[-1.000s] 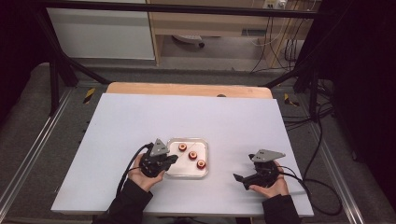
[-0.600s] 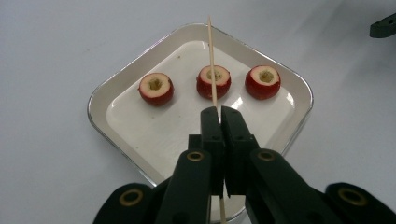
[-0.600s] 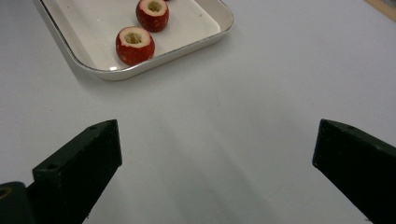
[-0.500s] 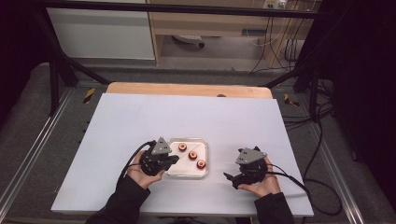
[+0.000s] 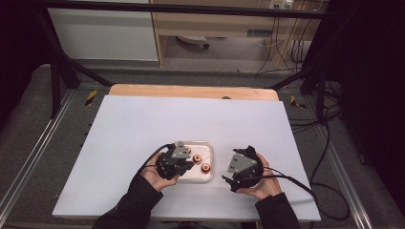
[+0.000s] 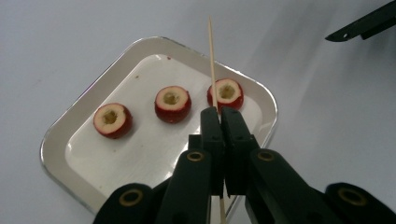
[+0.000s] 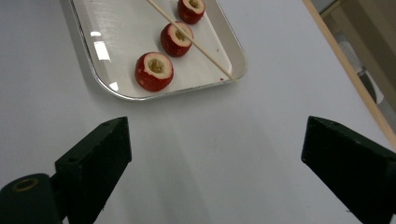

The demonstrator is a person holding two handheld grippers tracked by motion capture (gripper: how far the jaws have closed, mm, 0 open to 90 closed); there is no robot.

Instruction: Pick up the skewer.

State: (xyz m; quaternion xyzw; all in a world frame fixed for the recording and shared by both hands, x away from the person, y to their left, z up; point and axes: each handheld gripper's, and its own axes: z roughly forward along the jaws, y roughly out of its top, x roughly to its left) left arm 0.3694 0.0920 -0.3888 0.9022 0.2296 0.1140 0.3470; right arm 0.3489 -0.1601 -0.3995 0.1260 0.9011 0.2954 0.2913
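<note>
One skewer (image 6: 213, 56), three cored red fruits (image 6: 173, 103), one tray (image 6: 84, 101)

Table (image 5: 143, 124) evenly bright, surroundings dim; glare spots on tray (image 7: 100, 51); soft shadows; high view grainy.

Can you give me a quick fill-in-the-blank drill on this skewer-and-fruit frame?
1. The white tray holds ____ cored red fruit pieces.
2. The left gripper is shut on a thin wooden ____.
3. The right gripper hangs over the table with its fingers ____.
4. In the left gripper view, the three pieces lie in a single ____.

Missing words: three; skewer; open; row
</note>
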